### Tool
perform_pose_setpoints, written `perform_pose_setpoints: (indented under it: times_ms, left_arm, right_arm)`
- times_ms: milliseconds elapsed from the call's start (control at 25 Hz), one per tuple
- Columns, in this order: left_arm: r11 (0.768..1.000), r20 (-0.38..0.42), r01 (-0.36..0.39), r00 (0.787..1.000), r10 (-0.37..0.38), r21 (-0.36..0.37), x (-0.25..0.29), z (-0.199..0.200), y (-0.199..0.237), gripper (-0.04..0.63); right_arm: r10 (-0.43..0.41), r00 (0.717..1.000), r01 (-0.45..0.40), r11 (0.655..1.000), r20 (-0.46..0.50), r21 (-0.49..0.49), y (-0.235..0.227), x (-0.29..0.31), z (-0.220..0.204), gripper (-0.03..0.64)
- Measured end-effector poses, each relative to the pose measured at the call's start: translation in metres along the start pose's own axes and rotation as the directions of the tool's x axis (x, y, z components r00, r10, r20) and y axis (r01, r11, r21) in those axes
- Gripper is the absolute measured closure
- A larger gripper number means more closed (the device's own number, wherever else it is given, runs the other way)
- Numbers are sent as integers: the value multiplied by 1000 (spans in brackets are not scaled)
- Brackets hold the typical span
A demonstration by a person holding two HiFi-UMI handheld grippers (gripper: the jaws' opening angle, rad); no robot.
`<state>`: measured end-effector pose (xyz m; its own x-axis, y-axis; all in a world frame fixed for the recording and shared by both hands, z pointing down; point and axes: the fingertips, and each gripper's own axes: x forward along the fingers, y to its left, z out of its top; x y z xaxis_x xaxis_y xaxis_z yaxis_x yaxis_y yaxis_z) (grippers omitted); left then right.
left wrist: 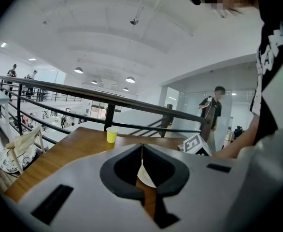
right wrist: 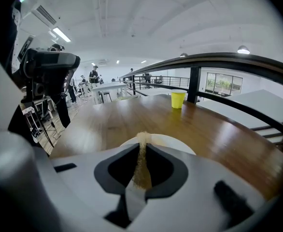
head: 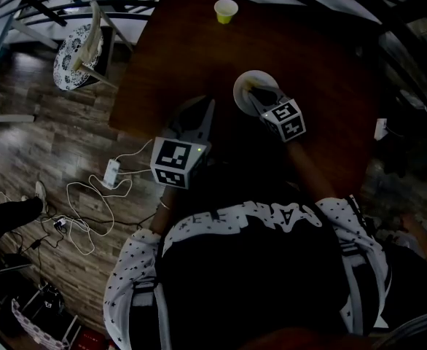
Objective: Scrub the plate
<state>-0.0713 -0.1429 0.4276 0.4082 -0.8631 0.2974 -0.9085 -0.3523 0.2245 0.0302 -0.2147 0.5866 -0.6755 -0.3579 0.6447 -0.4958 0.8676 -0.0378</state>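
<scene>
A white plate lies on the dark wooden table, a little right of its middle. My right gripper hovers over the plate, shut on a thin tan scrub pad held edgewise. The pad's tip reaches the plate's near rim. My left gripper is to the left of the plate near the table's front left edge, its jaws shut with nothing between them. A sliver of the plate shows behind the left gripper.
A yellow cup stands at the table's far edge. A chair with a patterned cushion sits left of the table. Cables and a power strip lie on the floor. A railing runs behind the table. A person stands beyond it.
</scene>
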Motion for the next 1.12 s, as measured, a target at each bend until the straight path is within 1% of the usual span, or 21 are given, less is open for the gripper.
perform_pose_setpoints:
  times_ms: [1120]
  left_arm:
    - [1000, 8, 11, 1000, -11, 5, -8, -2, -8, 580]
  right_arm:
    - [30, 1000, -30, 999, 0, -17, 25, -7, -7, 568]
